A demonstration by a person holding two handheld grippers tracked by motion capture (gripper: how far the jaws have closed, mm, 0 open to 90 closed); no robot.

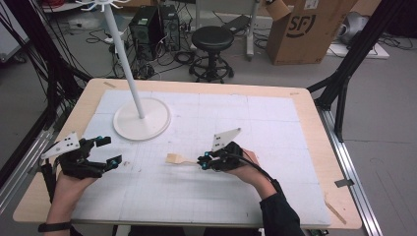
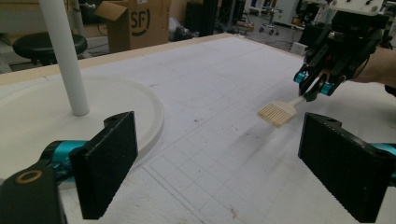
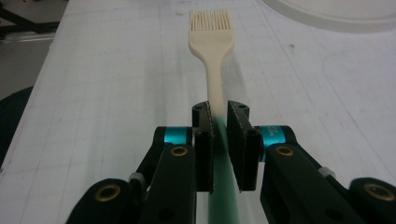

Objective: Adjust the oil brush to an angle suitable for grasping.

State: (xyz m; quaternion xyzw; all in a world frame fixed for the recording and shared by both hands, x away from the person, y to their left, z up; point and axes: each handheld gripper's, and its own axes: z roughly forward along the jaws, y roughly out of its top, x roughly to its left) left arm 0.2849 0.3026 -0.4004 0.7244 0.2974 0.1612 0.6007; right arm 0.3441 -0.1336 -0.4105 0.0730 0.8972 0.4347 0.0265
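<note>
Nearest the lens in the right gripper view, the right gripper (image 3: 219, 140) is closed on the handle of a pastry brush (image 3: 212, 42): cream head and neck run straight out beyond the jaw tips, and a green part of the handle passes back between the pads. In the high view that gripper (image 1: 202, 162) sits right of table centre, and the brush (image 1: 175, 159) points left from it, long axis roughly level and running left-right across the white gridded mat (image 1: 246, 118). From the left gripper view the bristle head (image 2: 276, 113) appears lifted clear of the mat, though contact cannot be ruled out. Left gripper (image 1: 114, 152) rests at the near left edge, jaws wide apart with nothing between them, well apart from the brush; its opening faces toward the bristles. White hanging stand (image 1: 141, 118) occupies the far left of the mat, its base nearer the left gripper than the right. Judgement: whatever comes next turns on the brush extending leftward, bristle end first, toward the empty gripper and the stand.
</note>
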